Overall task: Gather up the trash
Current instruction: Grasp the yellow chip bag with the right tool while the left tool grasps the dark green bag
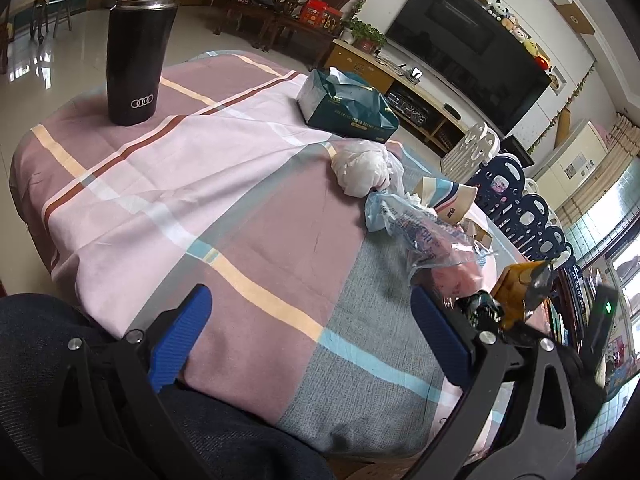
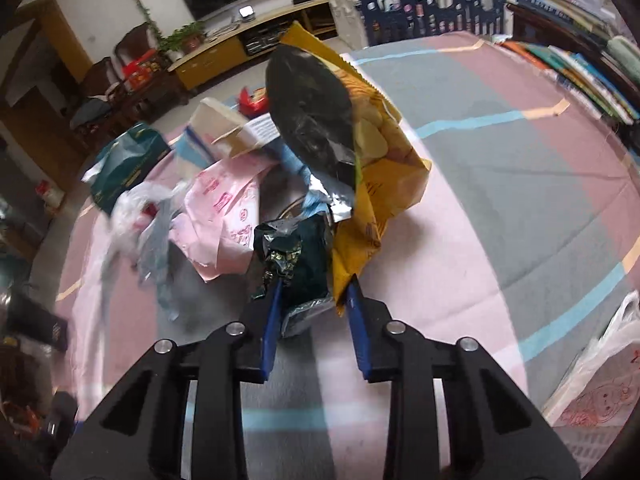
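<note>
Left wrist view: the left gripper (image 1: 308, 344) is hanging over the near edge of the table (image 1: 132, 184) with its jaws spread wide and nothing between them; only checked cloth is showing in the gap. The trash is lying well off to its right, along the far-right side: a white wad (image 1: 362, 170), a clear printed bag (image 1: 416, 236), a flattened paper cup (image 1: 448, 196). The right gripper is showing at the right edge only as a blurred dark shape, with the yellow chip bag (image 1: 520, 288) rising at its tip. The black tumbler (image 1: 136, 60) and the teal tissue pack (image 1: 348, 106) are probably not trash, so this hand is likely waiting its turn.

Right wrist view: the right gripper (image 2: 314, 292) is in the grasp step; its jaws are drawn in narrow with a dark green foil wrapper (image 2: 296, 256) bunched between them, and the yellow chip bag (image 2: 384, 184) is standing up against the right finger (image 2: 360, 328). The pads look to be pinching both, though how firm the hold is cannot be told. Pink printed plastic (image 2: 224, 208) and clear film are lying just left of the fingers, apart from them. A white bag (image 2: 600, 368) is sitting at the lower right, possibly the collecting bag; the next move probably calls for lifting the pinched pieces clear of the pile and carrying them over to it without dragging the loose plastic along.
</note>
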Demonstrator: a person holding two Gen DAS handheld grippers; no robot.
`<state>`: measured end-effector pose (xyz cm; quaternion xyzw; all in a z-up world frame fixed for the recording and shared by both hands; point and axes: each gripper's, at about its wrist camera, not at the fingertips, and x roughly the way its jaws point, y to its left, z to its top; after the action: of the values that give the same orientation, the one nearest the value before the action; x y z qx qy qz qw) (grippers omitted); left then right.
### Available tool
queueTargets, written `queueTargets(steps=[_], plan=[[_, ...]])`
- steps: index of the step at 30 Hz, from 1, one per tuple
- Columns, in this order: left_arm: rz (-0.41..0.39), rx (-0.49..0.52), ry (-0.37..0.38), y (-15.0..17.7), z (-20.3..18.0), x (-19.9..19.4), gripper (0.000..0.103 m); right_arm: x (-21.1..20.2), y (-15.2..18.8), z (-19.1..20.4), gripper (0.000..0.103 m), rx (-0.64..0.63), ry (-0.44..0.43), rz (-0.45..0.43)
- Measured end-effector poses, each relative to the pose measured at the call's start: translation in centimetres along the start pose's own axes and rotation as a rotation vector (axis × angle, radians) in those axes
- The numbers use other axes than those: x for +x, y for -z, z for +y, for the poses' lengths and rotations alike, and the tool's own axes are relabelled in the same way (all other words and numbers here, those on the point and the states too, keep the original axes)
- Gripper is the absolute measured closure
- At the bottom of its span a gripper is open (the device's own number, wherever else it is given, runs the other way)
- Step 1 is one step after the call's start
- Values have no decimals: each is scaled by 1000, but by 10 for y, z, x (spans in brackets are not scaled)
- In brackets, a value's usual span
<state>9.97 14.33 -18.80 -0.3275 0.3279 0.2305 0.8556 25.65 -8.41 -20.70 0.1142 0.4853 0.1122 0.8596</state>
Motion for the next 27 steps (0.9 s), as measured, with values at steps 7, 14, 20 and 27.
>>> queueTargets(steps=[7,14,20,27], plan=[[-16,-73,-4,-1,12,-4,4,-12,27,12,59,-77,-287,110],[-1,-58,-9,0,9,-1,4,-35,19,-5,32,20,-236,21],[12,14,-11,2,-3,2,4,-25,-5,8,32,-66,-102,-38],[2,14,-7,2,-1,2,4,-3,-17,20,81,-133,-56,-6]])
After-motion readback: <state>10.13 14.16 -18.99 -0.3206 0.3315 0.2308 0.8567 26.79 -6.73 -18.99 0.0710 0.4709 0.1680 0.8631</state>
